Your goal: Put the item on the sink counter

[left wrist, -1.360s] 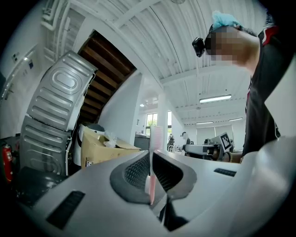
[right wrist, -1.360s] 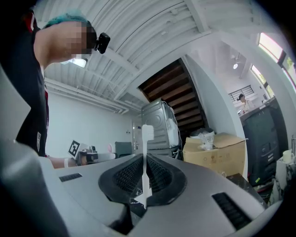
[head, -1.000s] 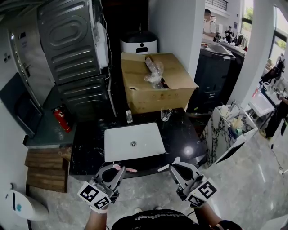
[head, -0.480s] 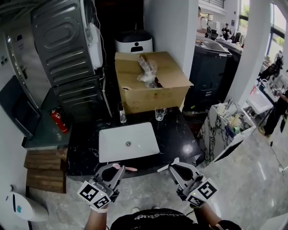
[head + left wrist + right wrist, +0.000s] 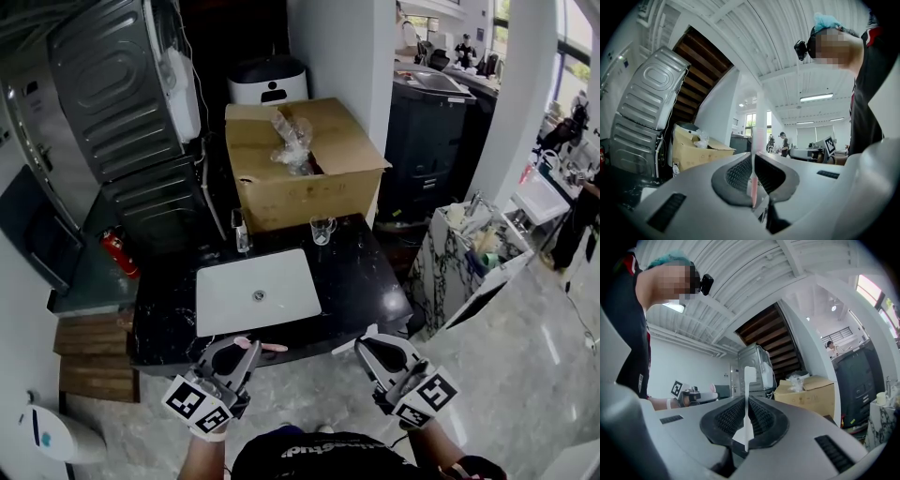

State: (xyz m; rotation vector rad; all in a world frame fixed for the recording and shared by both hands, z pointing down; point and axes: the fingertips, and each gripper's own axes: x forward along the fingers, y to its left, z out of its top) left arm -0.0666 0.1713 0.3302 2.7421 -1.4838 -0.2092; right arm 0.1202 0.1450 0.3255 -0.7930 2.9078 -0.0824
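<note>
The sink counter (image 5: 361, 281) is black marble with a white basin (image 5: 255, 289) set in it. Both grippers hover just in front of its near edge. My left gripper (image 5: 246, 352) is shut on a pink toothbrush (image 5: 265, 347), whose free end points right over the counter's edge. In the left gripper view the pink toothbrush (image 5: 755, 154) stands upright between the pads of the left gripper (image 5: 753, 166). My right gripper (image 5: 368, 341) is shut on a white toothbrush (image 5: 343, 348). The right gripper view shows that white toothbrush (image 5: 748, 394), bristles up, pinched in the right gripper (image 5: 747, 413).
A glass (image 5: 322, 230) and a small bottle (image 5: 242, 230) stand at the counter's back edge. Behind them sits an open cardboard box (image 5: 309, 173) and a white appliance (image 5: 267, 82). Stacked washing machines (image 5: 122, 94) and a fire extinguisher (image 5: 117, 253) are at the left, a marble cabinet (image 5: 469, 253) at the right.
The counter, box and machines have slid left and a little up in the head view. Both grippers keep their hold and stay in front of the counter's edge.
</note>
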